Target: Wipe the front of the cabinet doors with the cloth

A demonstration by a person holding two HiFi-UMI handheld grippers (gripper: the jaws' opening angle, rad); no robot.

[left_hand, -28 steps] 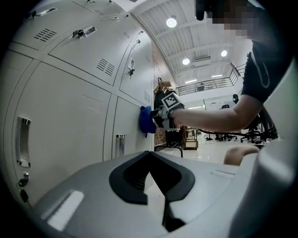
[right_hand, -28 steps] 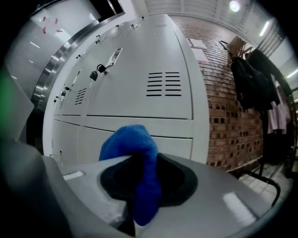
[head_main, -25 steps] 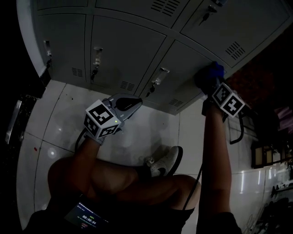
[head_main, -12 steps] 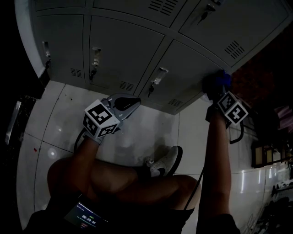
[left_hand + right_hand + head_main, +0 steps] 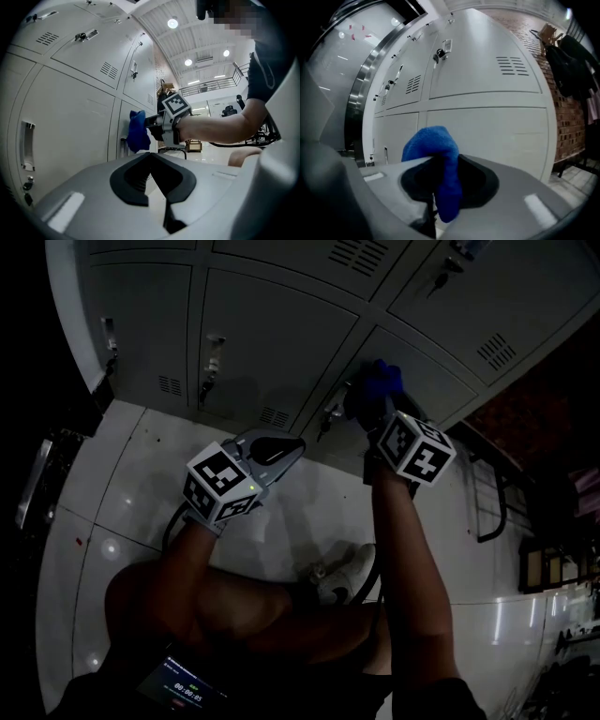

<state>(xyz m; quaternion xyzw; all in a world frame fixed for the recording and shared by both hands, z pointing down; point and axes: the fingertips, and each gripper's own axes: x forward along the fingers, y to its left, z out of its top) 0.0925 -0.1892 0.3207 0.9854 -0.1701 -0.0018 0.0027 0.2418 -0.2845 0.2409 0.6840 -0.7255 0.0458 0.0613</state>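
A blue cloth (image 5: 379,382) is pinched in my right gripper (image 5: 375,404), which is shut on it and presses it against a lower grey cabinet door (image 5: 441,381) near that door's left edge. In the right gripper view the blue cloth (image 5: 440,168) bulges out between the jaws in front of the pale cabinet door (image 5: 487,136). From the left gripper view the blue cloth (image 5: 138,131) shows against the cabinet front with the right gripper (image 5: 157,125) behind it. My left gripper (image 5: 286,448) hangs lower, away from the doors, shut with nothing in it.
The grey cabinet has several doors with vents and key locks (image 5: 214,343). White floor tiles (image 5: 122,493) lie below. The person's knees and a white shoe (image 5: 342,573) are under the grippers. A dark metal frame (image 5: 487,493) and a brick wall stand at the right.
My right gripper has carried the cloth left along the lower cabinet door, from its right end to near its left edge. The left gripper barely shifted.
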